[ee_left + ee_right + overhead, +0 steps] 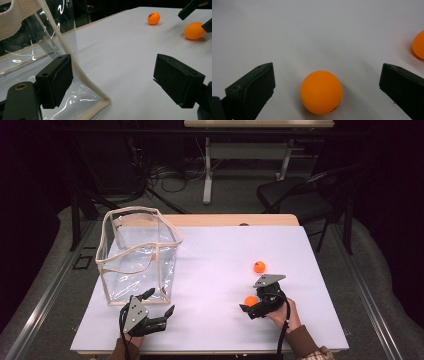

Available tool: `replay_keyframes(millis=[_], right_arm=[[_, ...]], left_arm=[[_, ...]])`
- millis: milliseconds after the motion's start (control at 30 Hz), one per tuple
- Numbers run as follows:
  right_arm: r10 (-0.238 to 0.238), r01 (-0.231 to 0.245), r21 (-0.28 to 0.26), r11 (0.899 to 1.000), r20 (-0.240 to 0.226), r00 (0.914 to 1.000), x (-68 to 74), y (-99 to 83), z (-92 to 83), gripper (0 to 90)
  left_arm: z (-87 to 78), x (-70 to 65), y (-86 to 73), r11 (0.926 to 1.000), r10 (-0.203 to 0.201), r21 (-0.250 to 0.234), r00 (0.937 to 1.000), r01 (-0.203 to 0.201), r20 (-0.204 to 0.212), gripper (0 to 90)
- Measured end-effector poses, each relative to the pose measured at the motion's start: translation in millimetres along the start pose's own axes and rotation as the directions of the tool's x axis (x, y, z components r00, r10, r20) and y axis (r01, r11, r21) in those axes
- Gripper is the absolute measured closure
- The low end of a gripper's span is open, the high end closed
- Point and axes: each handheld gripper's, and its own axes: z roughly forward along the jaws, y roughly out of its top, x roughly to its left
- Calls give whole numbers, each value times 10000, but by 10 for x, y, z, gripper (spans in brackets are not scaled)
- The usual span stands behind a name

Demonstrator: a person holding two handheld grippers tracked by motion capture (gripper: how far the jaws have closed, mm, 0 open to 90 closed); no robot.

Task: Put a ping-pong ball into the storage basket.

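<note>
We see a clear plastic bag (137,255) standing open near the table's left edge, its soft glossy walls creased and catching highlights, its rim and seams bound in cream woven tape that reads coarse in the left gripper view. Two smooth, round orange balls lie on the right half: the far ball (259,267) sits alone toward the right edge, with small dark print on it, and the near ball (250,300) rests closer to the front edge. The right gripper (248,309), matt black with blocky rectangular jaws, has them spread wide on either side of the near ball without touching it; in its own view the ball (321,92) sits on the surface between them. The left gripper (161,302) hovers at the bag's front right corner near the front edge, jaws also wide, one jaw just beside the taped seam and holding nothing. The table (220,255) is a flat, plain white sheet over a pale wooden top whose strip shows at the back edge. Beyond it we see a dim room with grey carpet, a black folding chair (300,195), tangled cables and another desk's white legs.
</note>
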Motion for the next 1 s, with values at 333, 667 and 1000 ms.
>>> replay_keyframes(millis=[333, 667, 1000], right_arm=[[20, -30, 407, 9992, 266, 9996, 5, -52, 35, 120], [68, -101, 481, 9988, 673, 9977, 19, -81, 28, 342], [41, -78, 576, 9983, 633, 9980, 16, -99, 55, 455]], left_arm=[[-2, -1, 5, 10000, 75, 9, 10000, -75, 37, 157], [-5, -4, 4, 10000, 59, 11, 10000, -59, 26, 157], [2, -2, 5, 9999, 102, 39, 9999, -102, 59, 157]])
